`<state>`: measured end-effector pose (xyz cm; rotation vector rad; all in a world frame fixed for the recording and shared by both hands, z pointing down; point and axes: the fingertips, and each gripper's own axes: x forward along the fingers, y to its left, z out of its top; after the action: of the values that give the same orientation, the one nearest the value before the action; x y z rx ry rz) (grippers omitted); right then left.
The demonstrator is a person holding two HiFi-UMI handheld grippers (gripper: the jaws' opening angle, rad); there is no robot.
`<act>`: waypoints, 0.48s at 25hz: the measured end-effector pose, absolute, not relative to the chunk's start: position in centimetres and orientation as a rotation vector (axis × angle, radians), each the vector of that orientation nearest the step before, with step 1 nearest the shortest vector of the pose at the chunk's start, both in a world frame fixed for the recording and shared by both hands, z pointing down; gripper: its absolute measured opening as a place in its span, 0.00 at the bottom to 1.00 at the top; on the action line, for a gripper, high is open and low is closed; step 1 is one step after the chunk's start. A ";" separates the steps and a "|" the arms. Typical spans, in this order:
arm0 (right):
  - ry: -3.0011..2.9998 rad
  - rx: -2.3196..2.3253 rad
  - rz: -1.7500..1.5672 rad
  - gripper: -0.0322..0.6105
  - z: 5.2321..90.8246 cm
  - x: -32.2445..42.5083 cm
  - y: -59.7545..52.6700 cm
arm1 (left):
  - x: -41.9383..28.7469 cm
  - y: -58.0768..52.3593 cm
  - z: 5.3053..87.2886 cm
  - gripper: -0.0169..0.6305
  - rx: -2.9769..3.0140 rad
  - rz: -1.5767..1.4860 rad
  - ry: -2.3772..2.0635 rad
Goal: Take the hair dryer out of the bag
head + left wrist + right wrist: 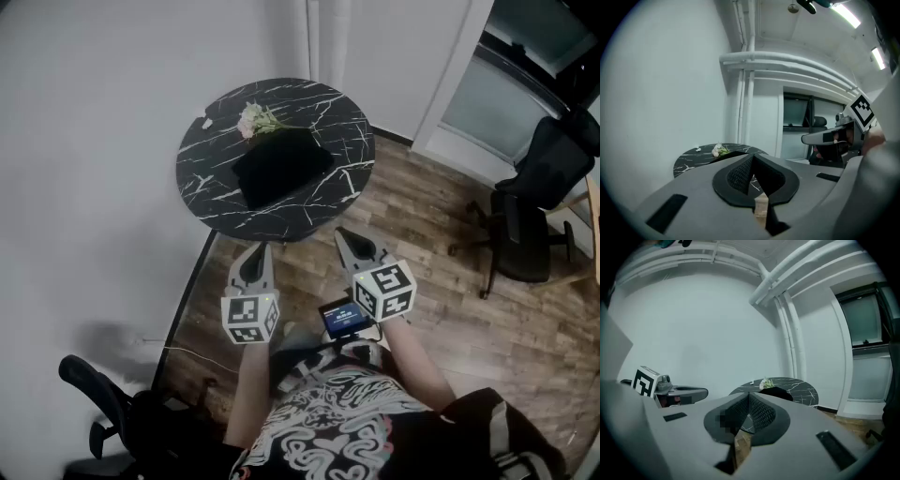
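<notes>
A black bag (279, 166) lies flat in the middle of a round black marble table (204, 187); no hair dryer shows. The bag is also a dark hump in the left gripper view (732, 153) and in the right gripper view (776, 392). My left gripper (257, 249) hangs shut and empty just short of the table's near edge. My right gripper (345, 238) is beside it, also shut and empty, its tips near the table rim. Each gripper's own view shows its jaws pressed together with nothing between them.
A small bunch of pale flowers (255, 119) lies on the table behind the bag. A black office chair (534, 211) stands at the right on the wood floor, another (112, 403) at lower left. White walls close in behind and left of the table.
</notes>
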<state>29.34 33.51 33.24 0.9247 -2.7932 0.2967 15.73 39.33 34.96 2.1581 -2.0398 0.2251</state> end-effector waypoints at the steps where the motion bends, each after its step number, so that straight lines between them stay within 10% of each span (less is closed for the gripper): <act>1: -2.794 0.914 0.296 0.08 33.3 29.4 33.8 | 15.7 39.6 35.0 0.05 2.148 0.236 -2.046; 12: -2.796 0.801 0.284 0.08 33.9 28.1 35.5 | 14.7 41.7 35.6 0.05 2.065 0.302 -2.119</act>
<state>28.09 35.46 33.90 0.8009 -2.7955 0.2839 14.70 41.67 35.56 2.0652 -2.1194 0.3016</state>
